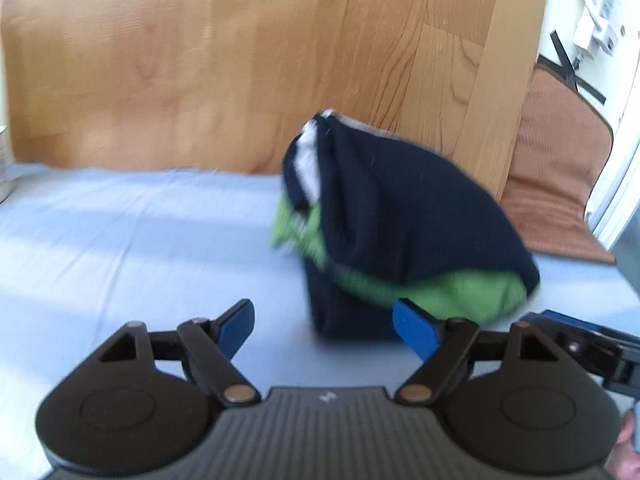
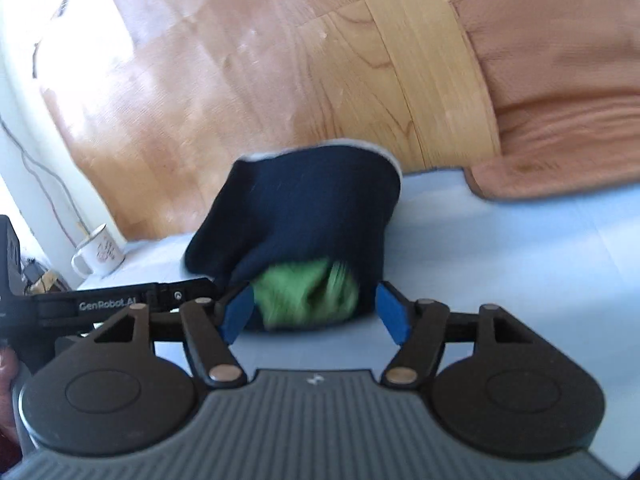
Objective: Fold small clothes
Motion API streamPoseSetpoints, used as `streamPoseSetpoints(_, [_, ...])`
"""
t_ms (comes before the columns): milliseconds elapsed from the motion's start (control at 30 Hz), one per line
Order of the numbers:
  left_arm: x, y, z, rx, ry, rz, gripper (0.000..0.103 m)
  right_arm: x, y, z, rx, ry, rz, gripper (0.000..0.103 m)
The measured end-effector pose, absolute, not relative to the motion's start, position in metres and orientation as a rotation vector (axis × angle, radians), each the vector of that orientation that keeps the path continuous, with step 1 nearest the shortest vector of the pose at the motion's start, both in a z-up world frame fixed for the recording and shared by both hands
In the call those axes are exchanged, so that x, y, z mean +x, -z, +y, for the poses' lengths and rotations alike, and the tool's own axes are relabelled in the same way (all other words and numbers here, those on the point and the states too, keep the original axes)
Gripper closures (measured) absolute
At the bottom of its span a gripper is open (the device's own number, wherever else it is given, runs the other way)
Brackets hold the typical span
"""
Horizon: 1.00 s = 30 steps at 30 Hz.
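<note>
A: Pale blue sheet (image 1: pixel 120 240) spread flat as the folding surface, and the navy-and-green garment (image 1: pixel 400 220) bunched on it at one o'clock.

B: Left gripper (image 1: pixel 324 324) spread wide, empty — likely lining up a grab. Right gripper (image 2: pixel 316 308) also wide, gripping nothing, green hem at twelve.

**A bedroom at home**

I am over a bed: a pale blue sheet (image 1: pixel 120 232) fills the lower half of my left view, and a wooden headboard (image 1: pixel 240 60) rises across the top. A brown cushion (image 2: pixel 560 80) leans in the upper right of my right view. At the left edge there, an enamel mug (image 2: pixel 100 250) stands beside a white wall (image 2: pixel 16 120) with trailing cables.
</note>
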State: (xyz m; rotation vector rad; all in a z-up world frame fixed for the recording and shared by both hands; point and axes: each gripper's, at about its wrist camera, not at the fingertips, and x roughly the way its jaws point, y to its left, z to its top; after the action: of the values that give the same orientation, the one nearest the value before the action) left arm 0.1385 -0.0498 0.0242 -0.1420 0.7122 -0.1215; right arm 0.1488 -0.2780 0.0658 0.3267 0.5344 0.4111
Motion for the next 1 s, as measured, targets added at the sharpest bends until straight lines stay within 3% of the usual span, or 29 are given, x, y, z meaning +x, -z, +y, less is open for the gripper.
streamPoseSetpoints(200, [0.067,-0.021,-0.044,-0.083,0.066,0.668,0.023,0.07,-0.044,-0.269,0.271,-0.321,0.492,0.032])
streamPoseSetpoints(467, [0.024,-0.01,-0.056,-0.05,0.062,0.638,0.017,0.044,-0.039,-0.277,0.305,-0.251,0.482,0.029])
streamPoseSetpoints(733, [0.014,-0.006,-0.061,-0.008,0.032,0.592,0.009,0.036,-0.039,-0.274,0.286,-0.105,0.432,0.001])
streamPoseSetpoints(1000, [0.018,-0.005,-0.057,-0.024,0.033,0.616,0.003,0.039,-0.039,-0.273,0.262,-0.116,0.44,0.0])
